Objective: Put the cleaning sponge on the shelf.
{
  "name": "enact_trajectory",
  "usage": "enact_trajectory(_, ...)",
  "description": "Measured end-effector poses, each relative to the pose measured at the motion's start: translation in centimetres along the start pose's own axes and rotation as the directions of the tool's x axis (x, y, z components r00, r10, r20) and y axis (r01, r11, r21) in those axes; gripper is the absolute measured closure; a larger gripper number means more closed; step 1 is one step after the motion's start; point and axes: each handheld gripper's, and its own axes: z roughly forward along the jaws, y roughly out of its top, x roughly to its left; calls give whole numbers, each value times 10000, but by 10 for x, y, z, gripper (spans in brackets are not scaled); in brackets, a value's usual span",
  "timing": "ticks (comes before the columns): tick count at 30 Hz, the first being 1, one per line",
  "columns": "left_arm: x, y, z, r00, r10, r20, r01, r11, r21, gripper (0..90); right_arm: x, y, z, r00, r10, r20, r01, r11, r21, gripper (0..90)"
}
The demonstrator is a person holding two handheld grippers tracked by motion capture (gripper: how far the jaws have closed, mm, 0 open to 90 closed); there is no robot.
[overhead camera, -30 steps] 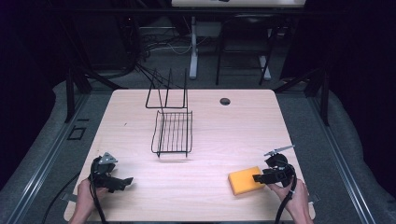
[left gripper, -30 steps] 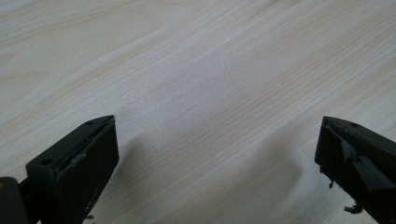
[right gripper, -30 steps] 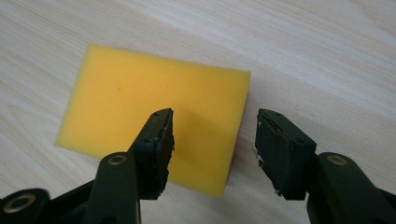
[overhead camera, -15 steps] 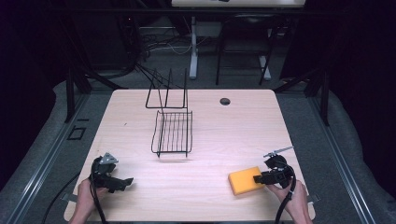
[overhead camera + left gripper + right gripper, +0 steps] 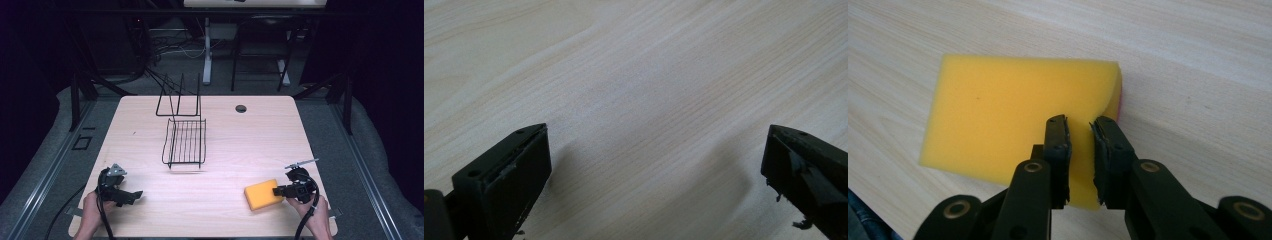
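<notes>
Right gripper (image 5: 280, 190): jaws pinching edge of yellow sponge (image 5: 262, 194), near-right of table (image 5: 260, 135). Left gripper (image 5: 131, 196): jaws spread wide, nothing btwn, near-left over bare wood. Wire rack (image 5: 184, 142): centre, well apart.

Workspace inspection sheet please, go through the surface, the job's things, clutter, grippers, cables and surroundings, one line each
Surface: light wood table, bare grain under the left gripper; a round dark grommet hole near the far edge.
Job's things: yellow sponge lying flat at the near right; black wire rack mid-table, towards the far left.
Clutter: nothing seen.
Grippers: left gripper open, jaws wide apart over bare table at the near left; right gripper shut on the sponge's near edge, pinching the foam.
Cables: a black cable trails from the right gripper off the near edge; another from the left.
Surroundings: dark room, grey floor, desk legs and loose wiring beyond the table.
</notes>
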Motion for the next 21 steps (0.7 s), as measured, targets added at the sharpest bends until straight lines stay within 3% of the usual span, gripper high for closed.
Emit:
enact_trajectory(3,0,0,0,10000,49,-9,-49,10000,13,0,-2,0,-2,10000,-49,2,49,10000,87,814)
enact_trajectory(4,0,0,0,10000,49,-9,-49,10000,13,0,-2,-1,0,9993,169,-335,-172,9998,-90,823)
enact_trajectory(6,0,0,0,10000,48,-17,-48,10000,13,0,-2,-1,-1,9997,77,-241,-77,10000,-14,832)
enact_trajectory(7,0,0,0,10000,46,-12,-46,10000,15,0,-3,-1,-1,9985,168,-513,-180,9996,-232,846)
enact_trajectory(8,0,0,0,10000,46,-12,-46,10000,15,0,-3,-1,-3,9994,52,-329,-56,9999,-107,850)
enact_trajectory(9,0,0,0,10000,13,-10,-13,10000,16,0,-2,-1,-3,9978,190,-631,-211,9992,-328,854)
enact_trajectory(21,0,0,1,10000,9,-33,-9,10000,2,0,3,2,-21,9980,-3,-631,-62,9947,-1024,858)
